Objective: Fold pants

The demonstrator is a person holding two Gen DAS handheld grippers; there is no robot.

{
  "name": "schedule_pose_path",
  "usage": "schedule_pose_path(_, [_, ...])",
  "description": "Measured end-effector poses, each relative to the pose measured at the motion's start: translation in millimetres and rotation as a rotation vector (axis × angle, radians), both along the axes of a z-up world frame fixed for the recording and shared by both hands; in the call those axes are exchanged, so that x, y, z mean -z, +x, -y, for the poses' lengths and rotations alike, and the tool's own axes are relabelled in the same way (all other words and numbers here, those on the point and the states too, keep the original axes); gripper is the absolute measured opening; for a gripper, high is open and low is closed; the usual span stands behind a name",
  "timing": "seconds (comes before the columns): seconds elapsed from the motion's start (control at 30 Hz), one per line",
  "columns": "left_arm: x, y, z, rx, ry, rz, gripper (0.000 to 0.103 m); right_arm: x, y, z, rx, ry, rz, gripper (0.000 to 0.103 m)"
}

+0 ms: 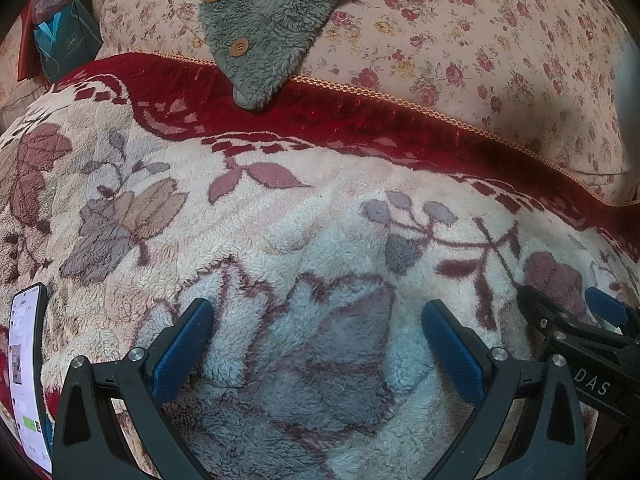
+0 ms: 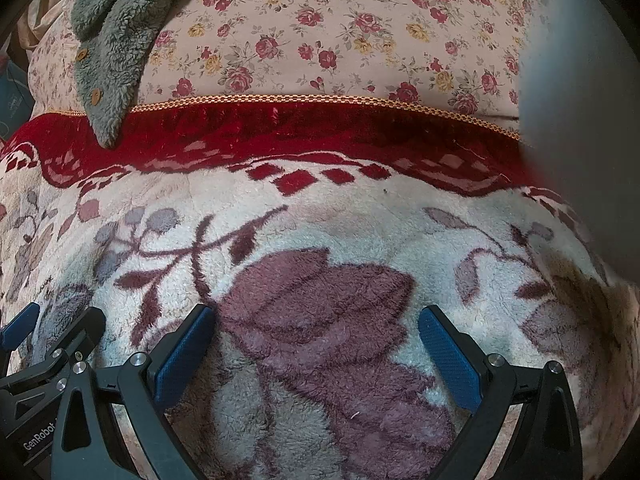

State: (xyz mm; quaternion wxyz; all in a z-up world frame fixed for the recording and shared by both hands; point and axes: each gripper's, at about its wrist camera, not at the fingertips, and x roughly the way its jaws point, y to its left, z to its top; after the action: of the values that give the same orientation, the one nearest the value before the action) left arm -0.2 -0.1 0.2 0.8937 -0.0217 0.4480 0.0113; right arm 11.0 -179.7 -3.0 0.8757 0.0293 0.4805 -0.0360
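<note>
A grey fleece garment with wooden buttons (image 1: 264,20) lies at the far edge of the bed, draped over the floral quilt with its tip on the red blanket border; it also shows in the right wrist view (image 2: 116,40) at top left. I cannot tell if it is the pants. My left gripper (image 1: 318,320) is open and empty, low over the cream floral blanket (image 1: 320,220). My right gripper (image 2: 318,324) is open and empty over the same blanket (image 2: 360,220), beside the left one. Each gripper shows in the other's view, the right (image 1: 568,320) and the left (image 2: 52,344).
A rose-print quilt (image 1: 460,40) is bunched behind the blanket's red border (image 1: 360,116). A lit phone (image 1: 26,368) lies at the left edge. A teal bag (image 1: 68,40) stands at far left. A blurred grey shape (image 2: 580,120) blocks the right wrist view's right side.
</note>
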Motion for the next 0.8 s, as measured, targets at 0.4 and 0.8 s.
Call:
schedule_pose_path(0.4, [-0.2,-0.2,0.1,0.000,0.000,0.000,0.103,0.1,0.1,0.1,0.000,0.000,0.000,0.103])
schedule_pose_path(0.8, [2.5,-0.1,-1.7,0.000,0.000,-0.001,0.103,0.6,-0.7,-2.8,0.000,0.001,0.000,0.103])
